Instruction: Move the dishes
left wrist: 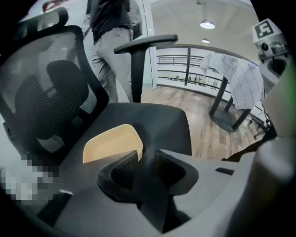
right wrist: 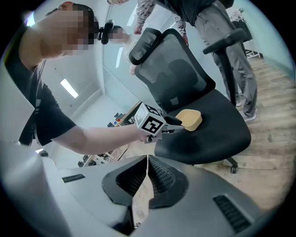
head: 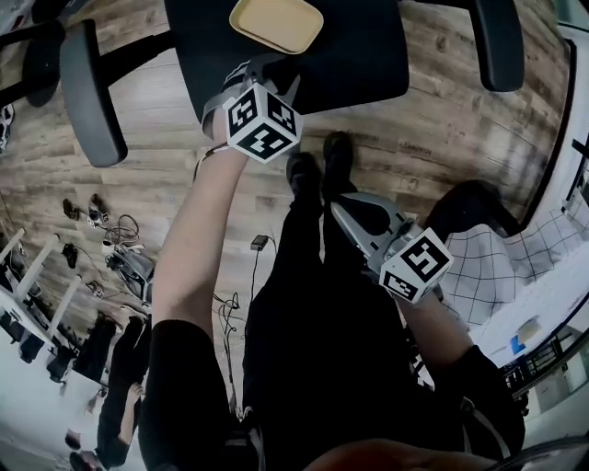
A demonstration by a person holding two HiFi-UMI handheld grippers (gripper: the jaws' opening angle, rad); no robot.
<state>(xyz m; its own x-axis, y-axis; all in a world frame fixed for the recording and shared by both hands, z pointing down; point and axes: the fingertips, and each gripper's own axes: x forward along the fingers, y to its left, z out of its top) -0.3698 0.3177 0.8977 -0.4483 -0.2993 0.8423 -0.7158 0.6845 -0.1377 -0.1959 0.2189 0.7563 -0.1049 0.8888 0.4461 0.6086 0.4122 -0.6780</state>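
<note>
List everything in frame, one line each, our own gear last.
dish: 1, tan-yellow, on the chair seat, just beyond the left tongs
office chair: 1, black, mesh back, two armrests, in front of the person
floor: light wood planks
checked cloth: 1, white with dark grid, draped over a table at the right
bystander: 1, grey trousers, standing behind the chair
cables: several, dark, on the floor at the left
shoes: 2, black, the person's own, near the chair
left tongs: 1, grey, jaws apart, nothing between them, over the seat by the dish
right tongs: 1, grey, jaws together, empty, held back from the chair
</note>
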